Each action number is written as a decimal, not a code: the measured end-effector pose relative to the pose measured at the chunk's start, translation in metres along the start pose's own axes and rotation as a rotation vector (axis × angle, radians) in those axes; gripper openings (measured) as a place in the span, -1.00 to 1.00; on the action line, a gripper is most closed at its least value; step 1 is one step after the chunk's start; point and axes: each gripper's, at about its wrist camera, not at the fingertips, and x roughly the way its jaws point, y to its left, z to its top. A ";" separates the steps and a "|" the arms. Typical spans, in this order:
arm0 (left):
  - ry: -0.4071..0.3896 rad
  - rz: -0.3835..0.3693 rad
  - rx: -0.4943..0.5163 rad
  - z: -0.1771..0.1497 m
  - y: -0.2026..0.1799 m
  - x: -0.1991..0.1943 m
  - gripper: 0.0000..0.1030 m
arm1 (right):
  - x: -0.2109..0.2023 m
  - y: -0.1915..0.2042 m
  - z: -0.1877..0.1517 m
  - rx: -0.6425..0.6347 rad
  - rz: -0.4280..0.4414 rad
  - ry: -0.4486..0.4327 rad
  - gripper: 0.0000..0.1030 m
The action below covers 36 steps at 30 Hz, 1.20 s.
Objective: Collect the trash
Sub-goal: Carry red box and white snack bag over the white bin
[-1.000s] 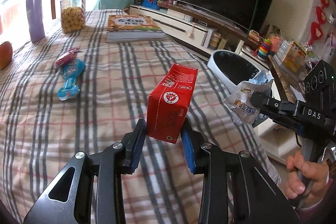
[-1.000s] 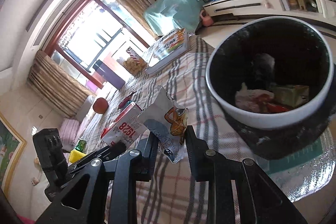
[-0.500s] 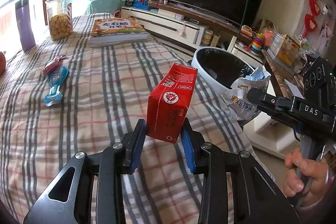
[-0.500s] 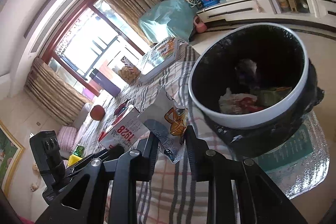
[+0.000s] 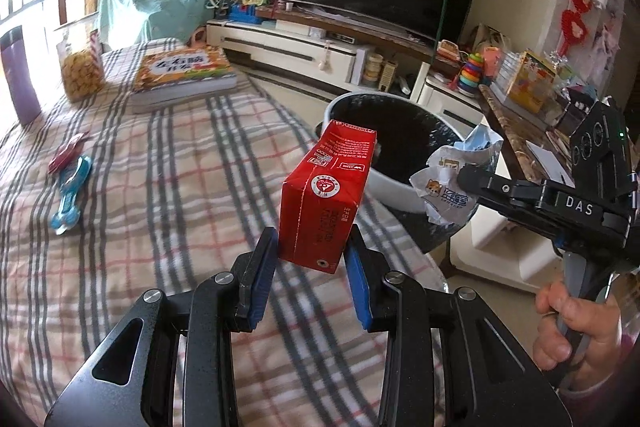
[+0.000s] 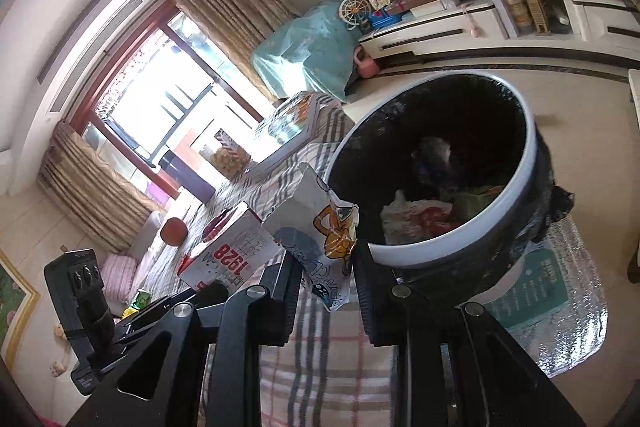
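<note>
On a plaid-covered table (image 5: 168,187), a blue toy (image 5: 70,195) and a thick book (image 5: 182,77) lie far to the left, well apart from the action, as two hand-held grippers carry rubbish toward a black-lined trash bin (image 5: 400,187) standing just past the table's right edge. The left gripper (image 5: 312,259) pinches a red carton (image 5: 326,195) by its lower end between blue pads, the carton's long axis running up and away from the fingers so that its far top overlaps the bin's near rim in the left wrist view; whether it is truly above the opening cannot be told. To its right, the right gripper (image 5: 466,183), gripped by a person's hand (image 5: 576,323), is clamped on a crumpled white snack wrapper (image 5: 452,179), which hangs at the rim. In the right wrist view the wrapper (image 6: 324,239) sits just beside the bin's white lip (image 6: 452,239), with earlier rubbish visible inside. The right gripper appears the nearer to the opening; judged from this, its drop needs only a short reach forward over the lip, while the carton must travel farther rightward.
</note>
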 end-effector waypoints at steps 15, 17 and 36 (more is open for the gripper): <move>0.000 -0.025 0.058 0.025 -0.033 0.017 -0.37 | -0.016 -0.020 0.017 0.011 -0.053 -0.048 -0.49; 0.002 -0.024 0.062 0.027 -0.037 0.020 -0.37 | -0.017 -0.019 0.021 0.008 -0.061 -0.052 -0.49; 0.017 -0.025 0.084 0.056 -0.057 0.050 -0.37 | -0.005 -0.029 0.049 -0.024 -0.131 -0.048 -0.49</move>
